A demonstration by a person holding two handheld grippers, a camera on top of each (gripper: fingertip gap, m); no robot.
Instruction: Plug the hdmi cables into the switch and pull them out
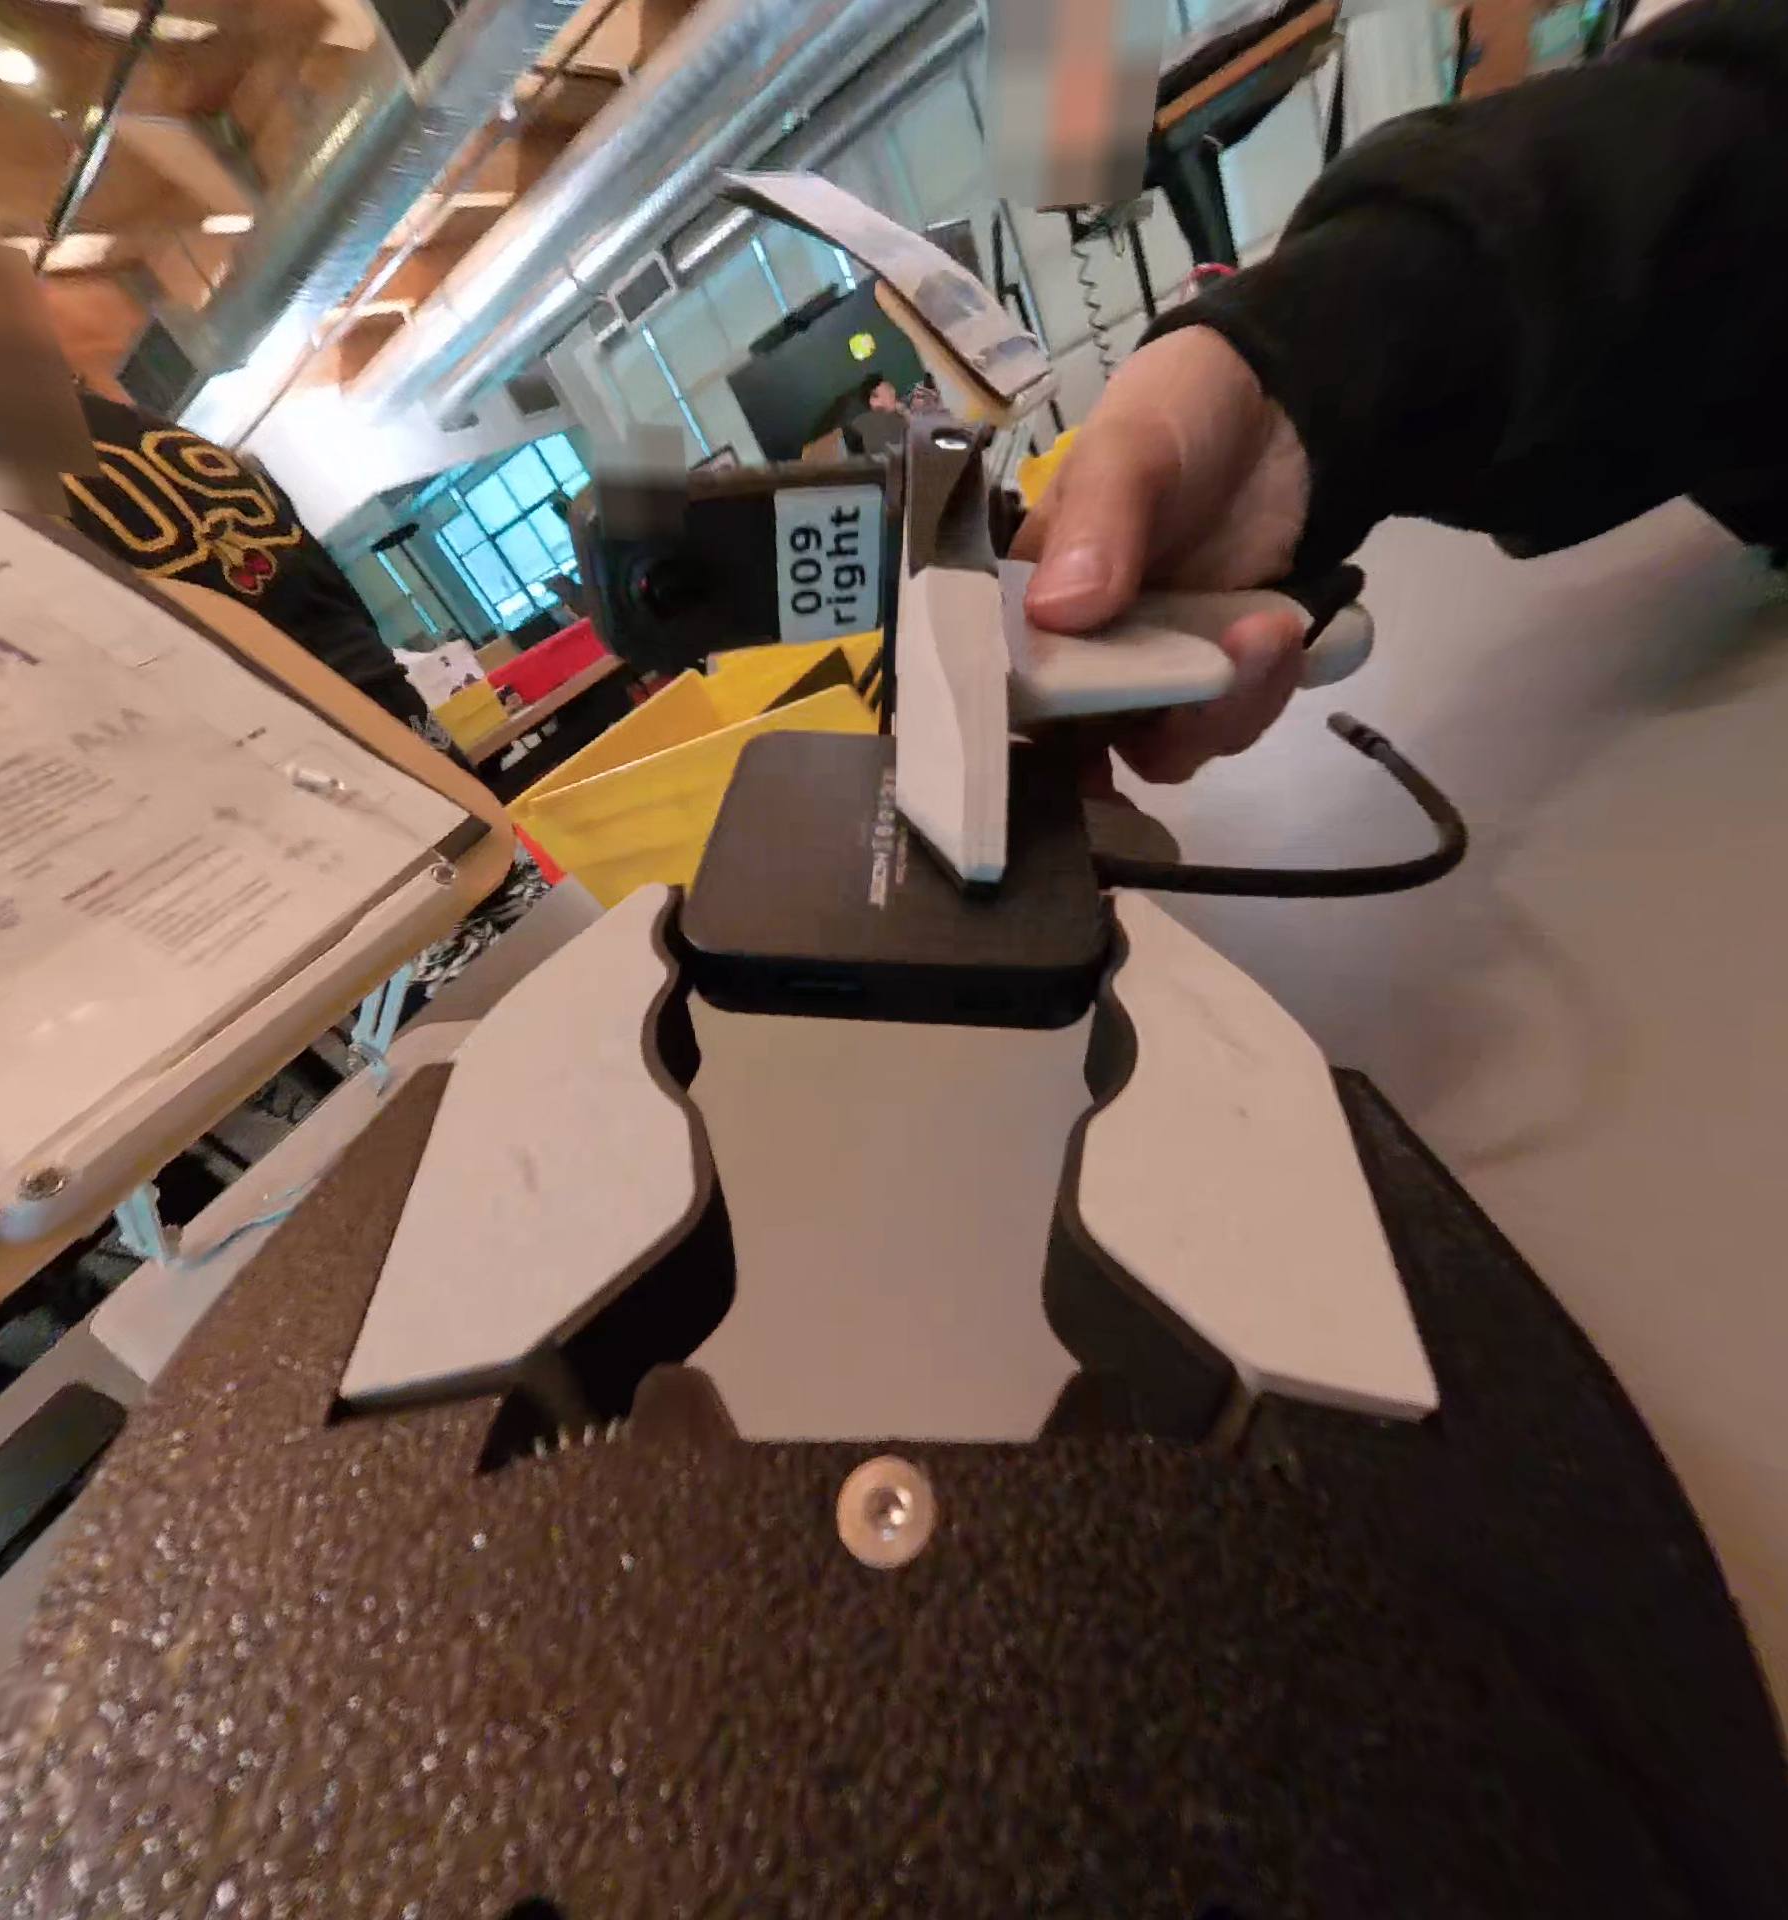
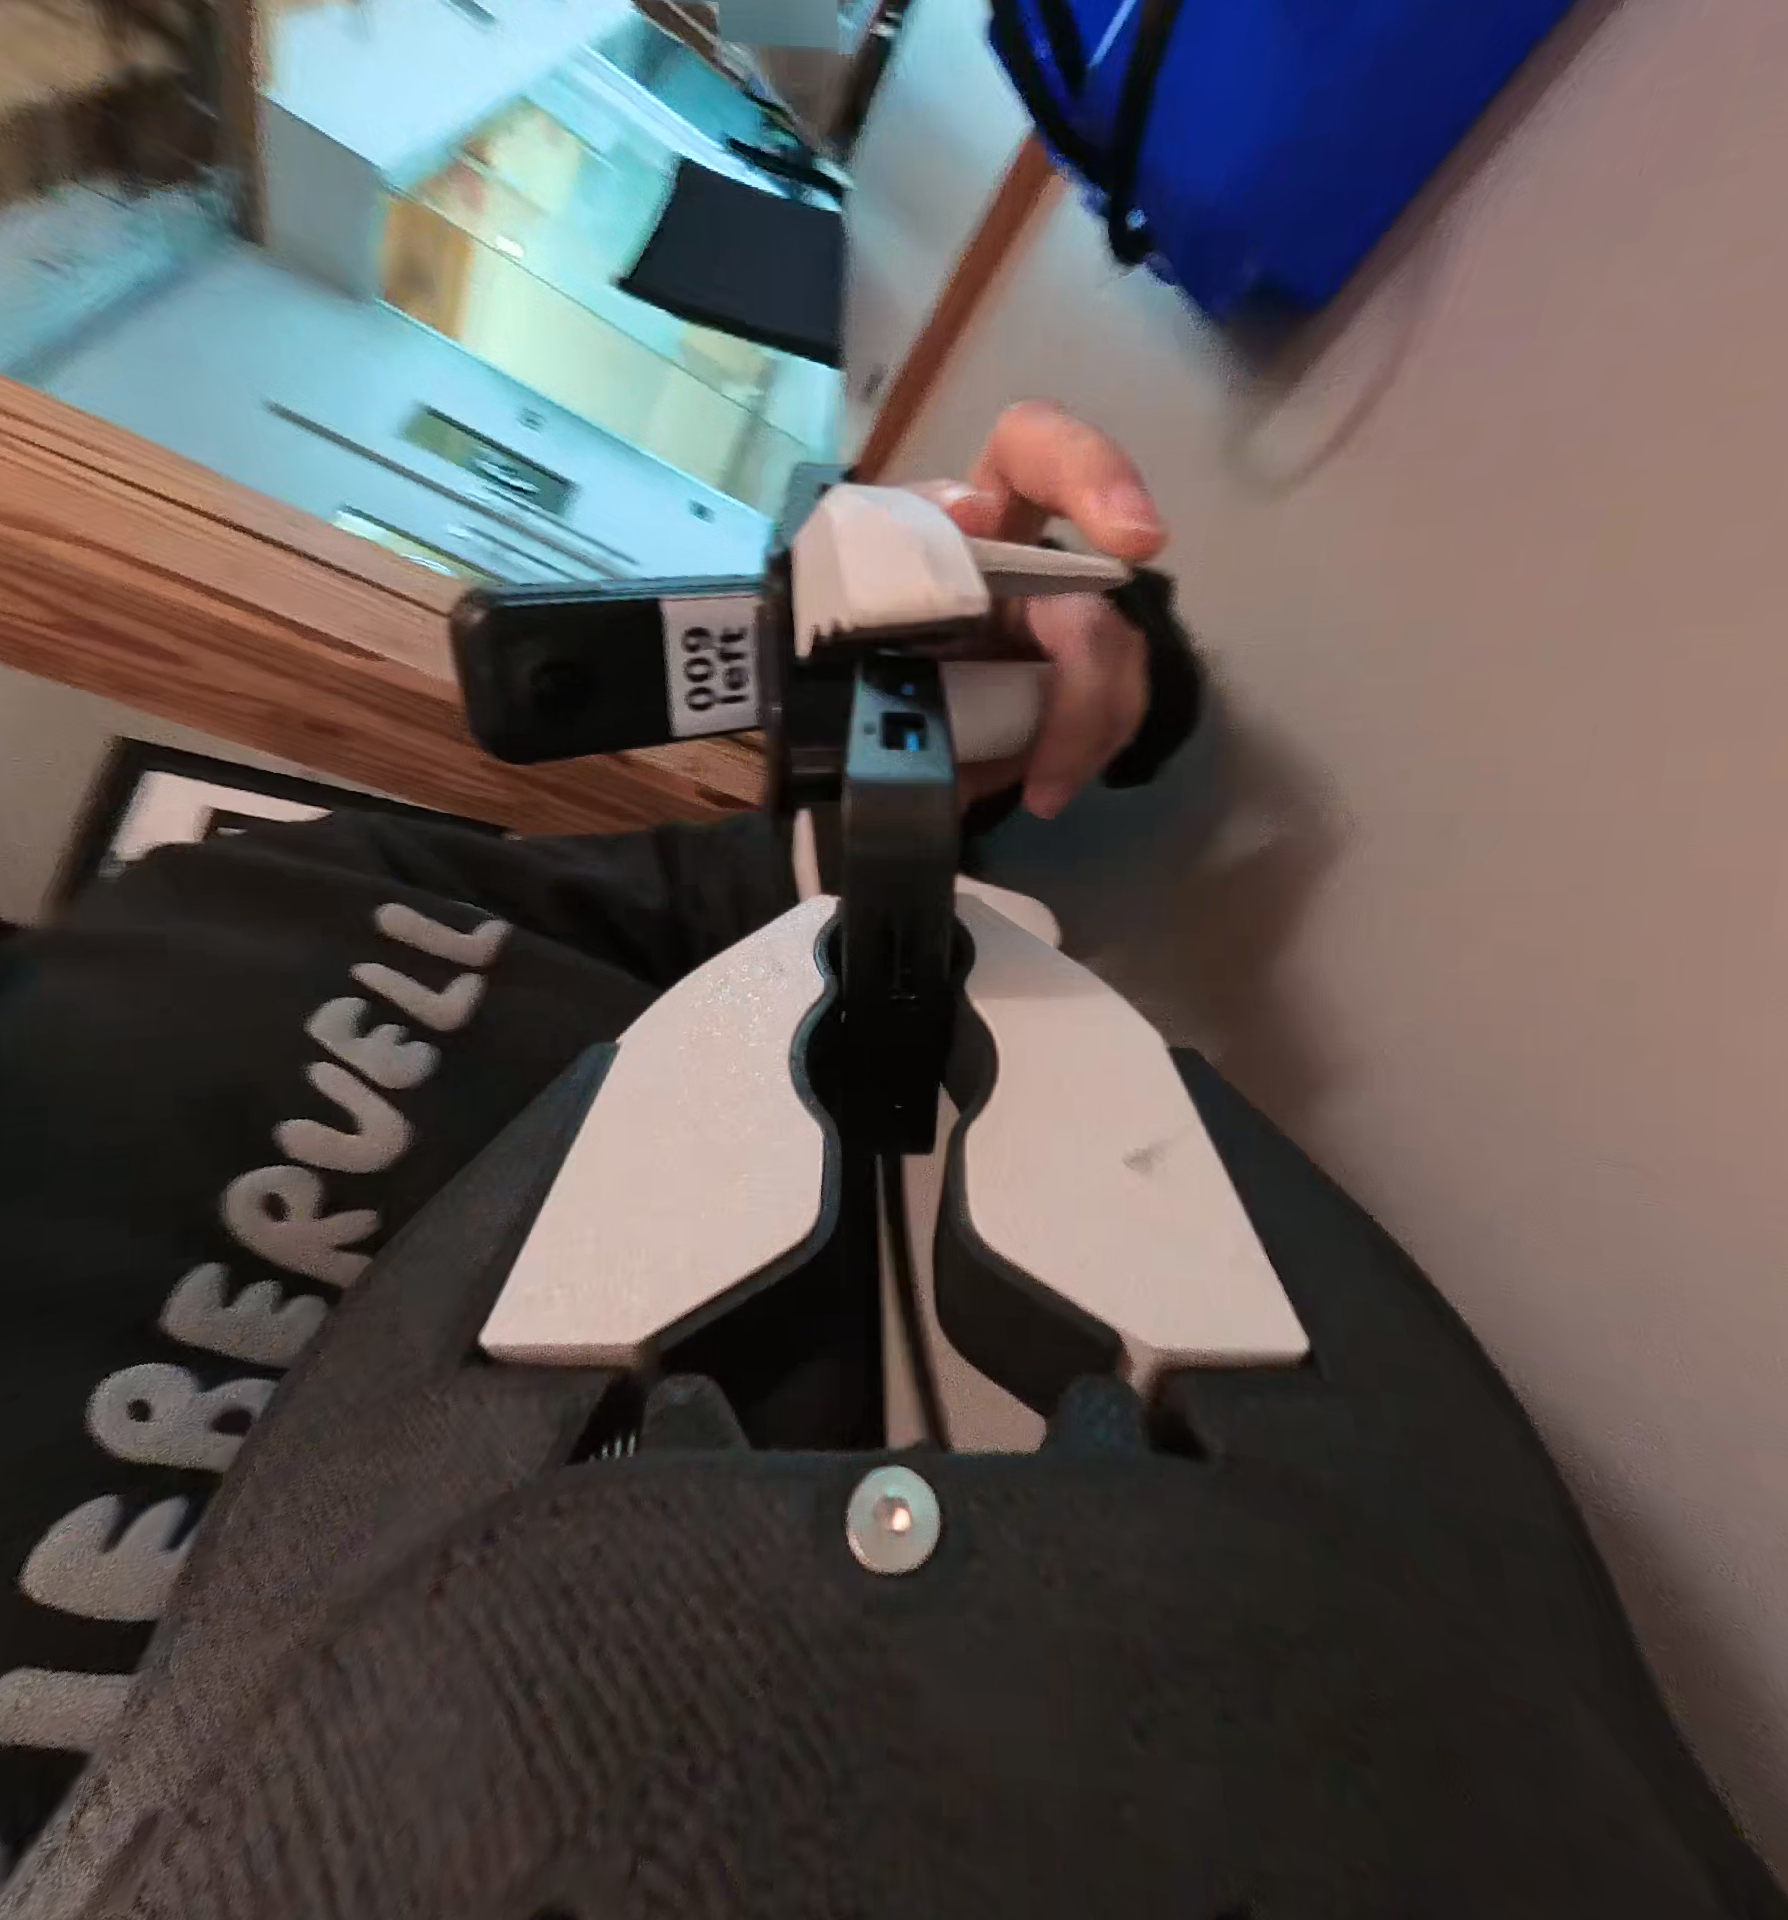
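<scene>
The black switch [image 1: 869, 862] is a flat box held above the grey table [image 1: 1596, 935]. My left gripper [image 1: 892, 961] is shut on its near end, one fingertip on each side. My right gripper [image 1: 957, 821] reaches in from the far side, turned on its side, with one white finger lying across the switch's top; the other finger is hidden underneath. In the right wrist view the switch [image 2: 895, 810] shows edge-on, clamped between my right gripper's [image 2: 895, 935] fingers, with the left gripper [image 2: 869, 623] at its far end. A black cable [image 1: 1389, 868] curves from the switch's right side.
A board with papers [image 1: 142, 831] leans in at the left. Yellow bins [image 1: 641, 790] stand behind the switch. A blue bin [image 2: 1285, 135] sits on the table at the upper right of the right wrist view. A person's dark sweater [image 2: 246, 1143] and a wooden edge [image 2: 246, 592] lie to the left.
</scene>
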